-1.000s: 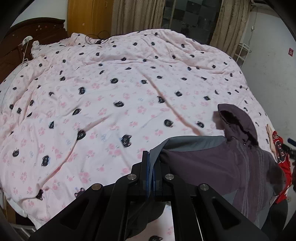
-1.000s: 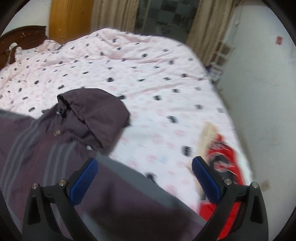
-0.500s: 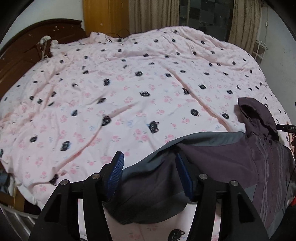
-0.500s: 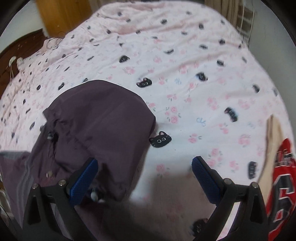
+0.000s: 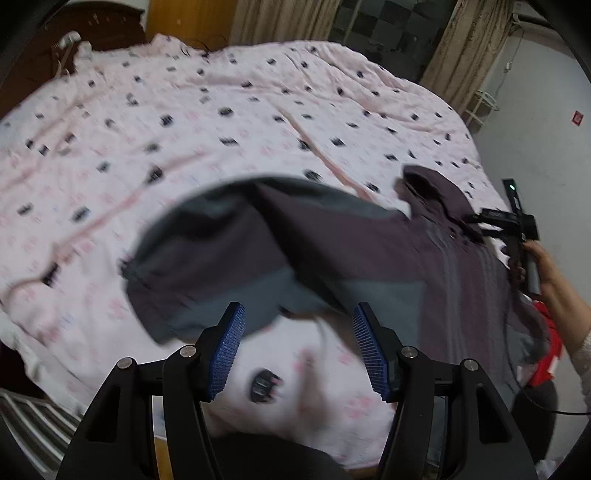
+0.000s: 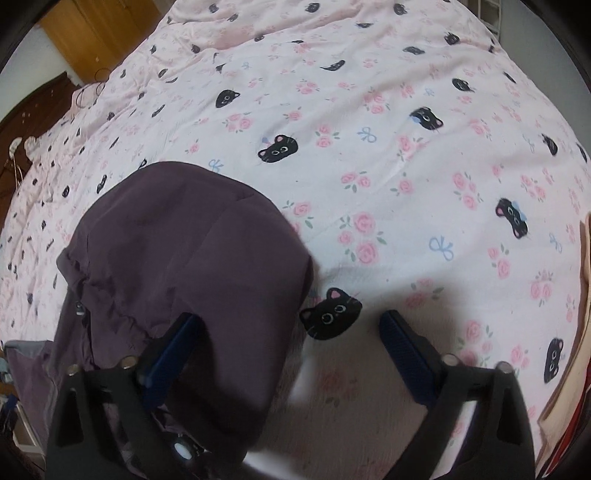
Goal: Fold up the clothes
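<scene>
A dark purple and grey hooded jacket (image 5: 369, 251) lies spread on the pink cat-print bedspread (image 5: 221, 110). My left gripper (image 5: 298, 314) is open, with bare bedspread between its blue pads. The jacket's grey sleeve (image 5: 207, 266) lies just beyond its tips. My right gripper (image 6: 290, 317) hangs low over the jacket's hood (image 6: 192, 240). Its jaws are closing, the hood's right edge lies between them, and the pads do not press it. In the left wrist view the right gripper (image 5: 517, 229) shows at the hood, held by a hand (image 5: 546, 273).
A red jersey (image 5: 550, 354) lies at the bed's right edge with a beige cloth (image 6: 585, 277) beside it. A dark wooden headboard (image 5: 92, 26) and a wardrobe (image 6: 103, 33) stand at the far left. Curtains (image 5: 469, 51) hang behind the bed.
My left gripper has let go of the jacket's edge, opened and drawn back, and the sleeve now lies on the bed. My right gripper has dropped onto the hood, its jaws slightly narrower.
</scene>
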